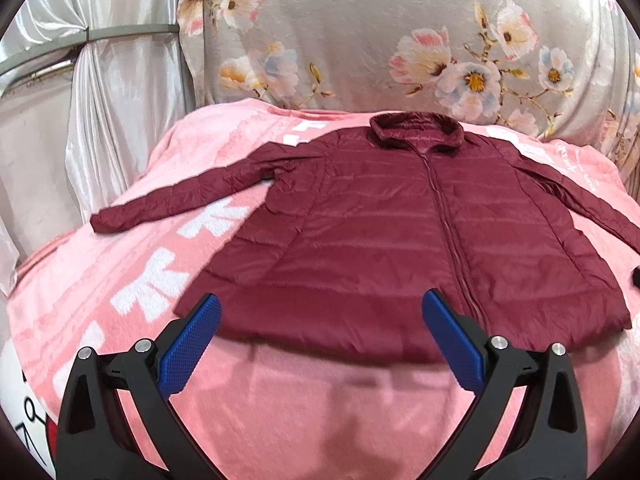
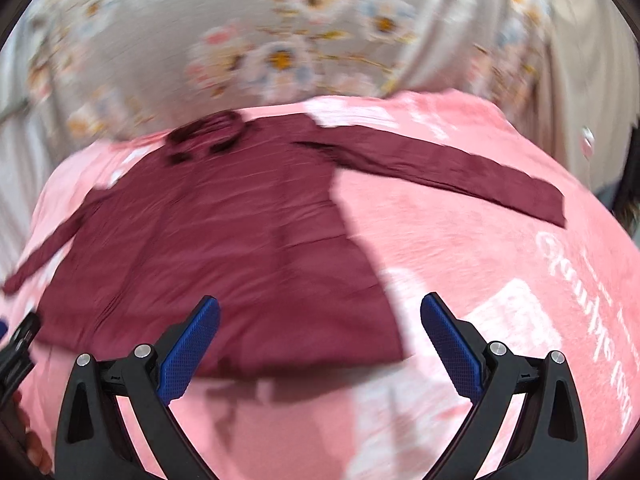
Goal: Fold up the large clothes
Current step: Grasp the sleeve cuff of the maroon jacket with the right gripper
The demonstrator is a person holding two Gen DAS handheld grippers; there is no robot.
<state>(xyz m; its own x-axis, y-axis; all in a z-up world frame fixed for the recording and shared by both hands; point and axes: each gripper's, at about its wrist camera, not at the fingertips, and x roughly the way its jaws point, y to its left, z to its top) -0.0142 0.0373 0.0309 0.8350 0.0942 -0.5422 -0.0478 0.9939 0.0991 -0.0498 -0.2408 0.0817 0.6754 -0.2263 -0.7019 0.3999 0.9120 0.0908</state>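
Note:
A dark red quilted jacket (image 1: 380, 220) lies flat and zipped on a pink blanket (image 1: 304, 400), collar at the far side, both sleeves spread out. My left gripper (image 1: 322, 308) is open and empty, hovering over the jacket's near hem. In the right wrist view the jacket (image 2: 224, 248) is blurred; its right sleeve (image 2: 460, 168) stretches out to the right. My right gripper (image 2: 320, 308) is open and empty above the hem's right corner. The left gripper (image 2: 16, 344) shows at the left edge there.
The pink blanket with white print covers a raised surface. A flowered grey cloth (image 1: 400, 40) hangs behind it. White curtains (image 1: 100, 100) hang at the left. A white printed patch (image 1: 24, 412) shows at the near left edge.

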